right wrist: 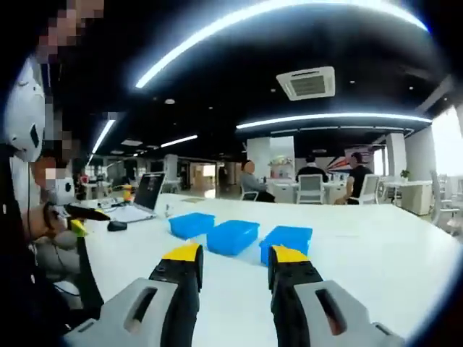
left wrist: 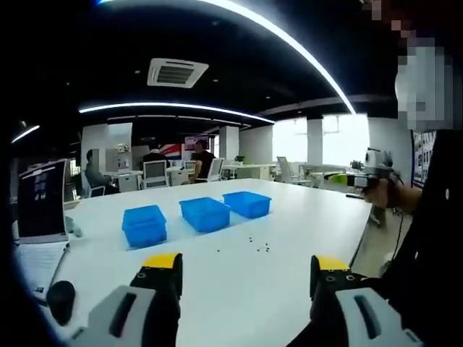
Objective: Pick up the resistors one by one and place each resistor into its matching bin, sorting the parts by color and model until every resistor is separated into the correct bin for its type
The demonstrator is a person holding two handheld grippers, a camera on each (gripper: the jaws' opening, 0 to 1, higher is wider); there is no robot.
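Presently at risk: resistors [left wrist: 258, 247], tiny dark specks right of centre in the left gripper view, easily scattered or double-picked on the white table [left wrist: 289, 217]. Left gripper [left wrist: 247, 273] jaws wide apart, empty; right gripper [right wrist: 235, 262] jaws slightly parted, empty. Three blue bins [left wrist: 205, 214] mid-frame, unobstructed. Laptop [right wrist: 148, 192] and mouse [right wrist: 116, 225] at left edge; seated people upper background.

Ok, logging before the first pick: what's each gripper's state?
Left gripper: open, holding nothing.
Right gripper: open, holding nothing.
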